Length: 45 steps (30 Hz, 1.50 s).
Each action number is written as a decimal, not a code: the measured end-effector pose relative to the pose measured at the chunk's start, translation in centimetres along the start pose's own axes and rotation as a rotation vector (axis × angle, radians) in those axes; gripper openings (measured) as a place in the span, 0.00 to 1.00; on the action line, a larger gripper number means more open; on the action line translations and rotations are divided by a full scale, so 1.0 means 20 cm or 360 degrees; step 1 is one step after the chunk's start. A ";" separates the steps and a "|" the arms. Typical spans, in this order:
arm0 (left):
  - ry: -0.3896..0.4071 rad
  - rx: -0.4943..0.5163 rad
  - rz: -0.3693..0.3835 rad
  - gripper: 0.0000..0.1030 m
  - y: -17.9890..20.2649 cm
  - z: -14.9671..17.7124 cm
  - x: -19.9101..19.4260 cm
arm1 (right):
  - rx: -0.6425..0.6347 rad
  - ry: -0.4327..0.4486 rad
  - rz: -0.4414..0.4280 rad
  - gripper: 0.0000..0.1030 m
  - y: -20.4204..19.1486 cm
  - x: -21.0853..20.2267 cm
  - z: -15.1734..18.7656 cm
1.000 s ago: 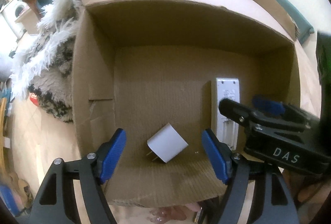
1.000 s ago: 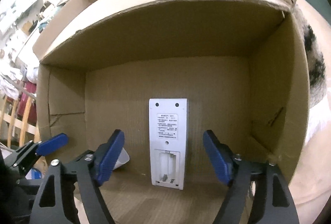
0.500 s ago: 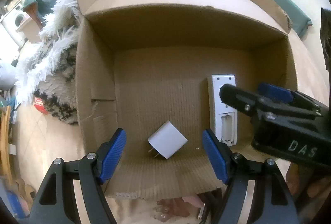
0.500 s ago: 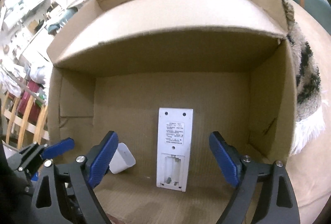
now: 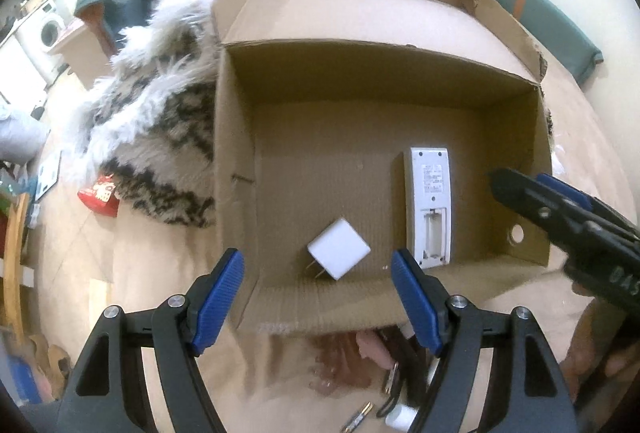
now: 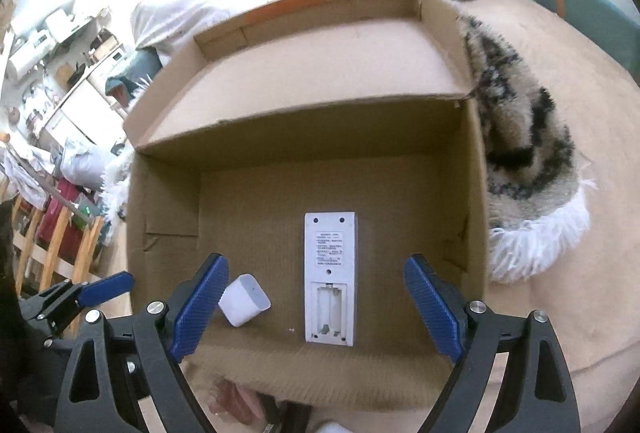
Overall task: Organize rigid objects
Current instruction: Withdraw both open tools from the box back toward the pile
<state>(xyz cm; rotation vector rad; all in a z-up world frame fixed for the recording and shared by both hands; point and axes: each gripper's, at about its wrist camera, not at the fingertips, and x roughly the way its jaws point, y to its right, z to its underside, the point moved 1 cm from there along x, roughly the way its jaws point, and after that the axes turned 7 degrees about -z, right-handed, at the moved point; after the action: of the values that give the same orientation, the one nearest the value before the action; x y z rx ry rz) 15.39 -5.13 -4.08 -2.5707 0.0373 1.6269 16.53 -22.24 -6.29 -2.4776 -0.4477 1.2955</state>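
Matt corrugated cardboard box (image 5: 236, 137) — smooth white plastic charger (image 5: 338, 254).

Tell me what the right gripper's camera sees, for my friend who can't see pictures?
An open cardboard box holds a white remote lying face down with its battery slot uncovered, and a small white charger plug beside it. The right gripper hangs open above the box's near edge, holding nothing, and a shaggy rug lies beside the box.

The left gripper (image 5: 318, 295) and right gripper (image 6: 316, 307) have black triangular frames, silver screws and ribbed blue pads (image 6: 199, 307).
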 end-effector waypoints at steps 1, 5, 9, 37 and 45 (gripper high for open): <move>0.0006 0.0001 -0.0010 0.71 -0.02 0.01 -0.02 | 0.0016 0.0002 -0.0010 0.92 0.00 -0.02 0.01; 0.0017 -0.0023 -0.0035 0.71 -0.08 0.07 -0.07 | 0.0071 -0.0011 -0.0058 0.92 0.00 -0.09 0.09; 0.0013 -0.0070 -0.0038 0.71 -0.14 0.13 -0.11 | 0.0046 -0.0025 -0.0065 0.92 -0.03 -0.14 0.16; -0.0072 -0.0286 -0.0062 0.71 -0.29 0.37 -0.06 | 0.0107 -0.0212 0.0077 0.92 0.01 -0.17 0.50; -0.0141 -0.0338 -0.0083 0.71 -0.30 0.37 0.04 | 0.0124 -0.0342 0.0132 0.92 0.03 -0.04 0.52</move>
<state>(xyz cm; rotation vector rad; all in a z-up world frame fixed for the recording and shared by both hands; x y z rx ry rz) 9.45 1.57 -7.49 -2.6194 -0.2197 1.8130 7.44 -21.78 -11.62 -2.3259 -0.3398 1.5895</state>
